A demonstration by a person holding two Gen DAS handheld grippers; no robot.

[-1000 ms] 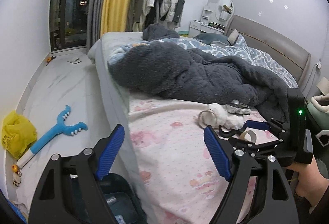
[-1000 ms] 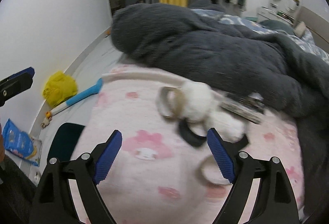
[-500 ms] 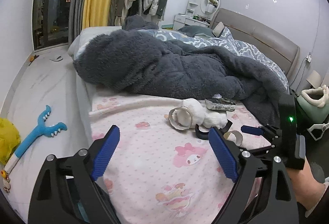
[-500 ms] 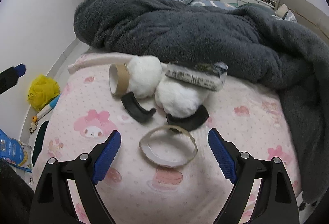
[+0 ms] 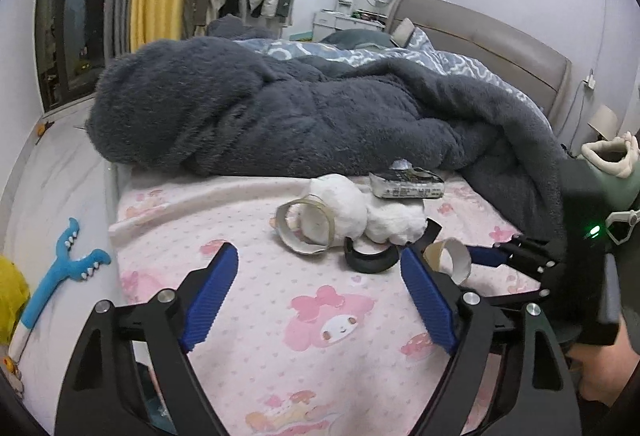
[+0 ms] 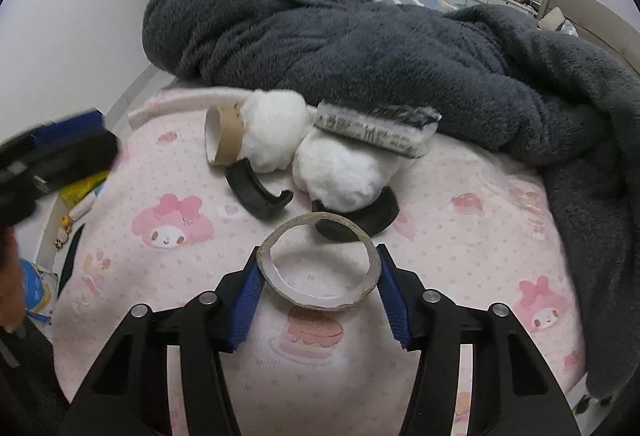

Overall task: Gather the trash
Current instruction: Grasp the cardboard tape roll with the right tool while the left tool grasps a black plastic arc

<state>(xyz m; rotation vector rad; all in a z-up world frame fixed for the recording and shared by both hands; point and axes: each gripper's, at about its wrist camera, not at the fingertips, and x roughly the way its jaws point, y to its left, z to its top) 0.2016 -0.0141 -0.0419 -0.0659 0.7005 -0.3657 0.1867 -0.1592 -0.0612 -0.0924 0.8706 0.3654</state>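
Between the blue pads of the right claw (image 6: 318, 288) sits a flat cardboard tape ring (image 6: 318, 268), lying on the pink bed sheet (image 6: 460, 236). The jaws have just been closing, and both pads now touch the ring's outer rim, so the claw grips it, though the ring has not left the sheet. Just beyond lie two black curved plastic pieces (image 6: 256, 192), one partly under a white cotton wad (image 6: 340, 172); a second wad touches a brown cardboard tube (image 6: 222, 134), and a crumpled printed wrapper (image 6: 372, 132) leans on the nearer wad against the grey fleece blanket (image 6: 360, 44).

Over the same sheet hangs the left claw (image 5: 316, 300), jaws wide with nothing between them; they have just narrowed a little. It aims toward the tube and a black piece (image 5: 370, 260).

By my reading the collecting is at an early stage: one ring is being picked up, and the tube, both wads, the black pieces and the wrapper all remain on the bed. A dark bin edge may show below the left claw, but I cannot be sure.
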